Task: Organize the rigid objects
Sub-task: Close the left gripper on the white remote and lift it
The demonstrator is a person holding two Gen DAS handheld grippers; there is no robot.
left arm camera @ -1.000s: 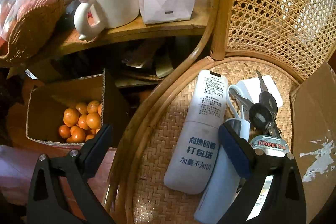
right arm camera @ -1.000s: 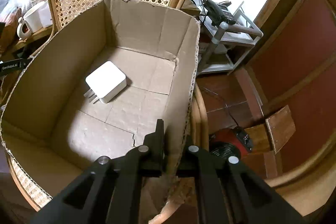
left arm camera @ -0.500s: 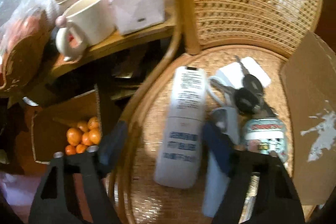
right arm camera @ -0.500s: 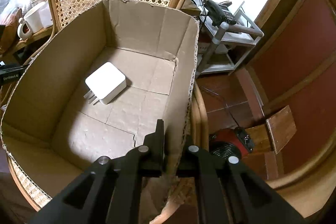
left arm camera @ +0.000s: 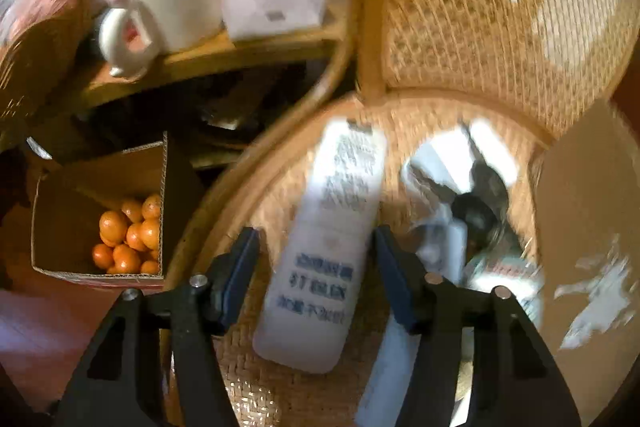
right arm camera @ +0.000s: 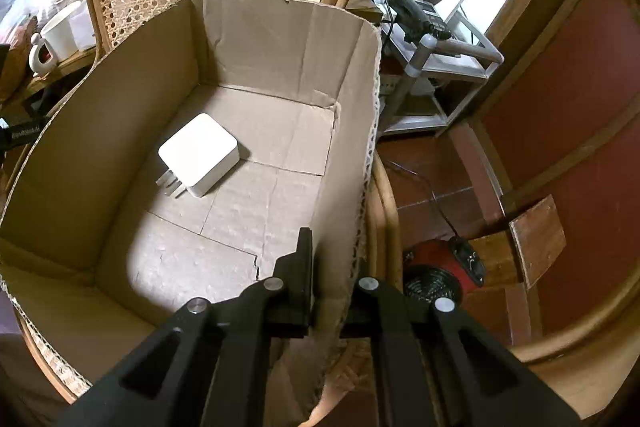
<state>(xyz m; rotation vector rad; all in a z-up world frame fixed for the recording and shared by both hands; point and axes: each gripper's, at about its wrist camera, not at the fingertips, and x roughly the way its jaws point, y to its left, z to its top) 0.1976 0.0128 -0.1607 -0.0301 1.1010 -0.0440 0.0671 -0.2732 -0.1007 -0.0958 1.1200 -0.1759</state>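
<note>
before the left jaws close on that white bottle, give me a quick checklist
1. White bottle between the left gripper jaws: ok.
2. Pads on the bottle: not ok, gaps show on both sides though the jaws have just been closing.
3. Keys outside the jaws: ok.
4. Right gripper clamped on the cardboard box wall: ok.
5. Room in the box beside the white charger: ok.

Left gripper [left arm camera: 316, 267] black with blue pads, silver screws, right gripper [right arm camera: 326, 283] all black, silver screws
</note>
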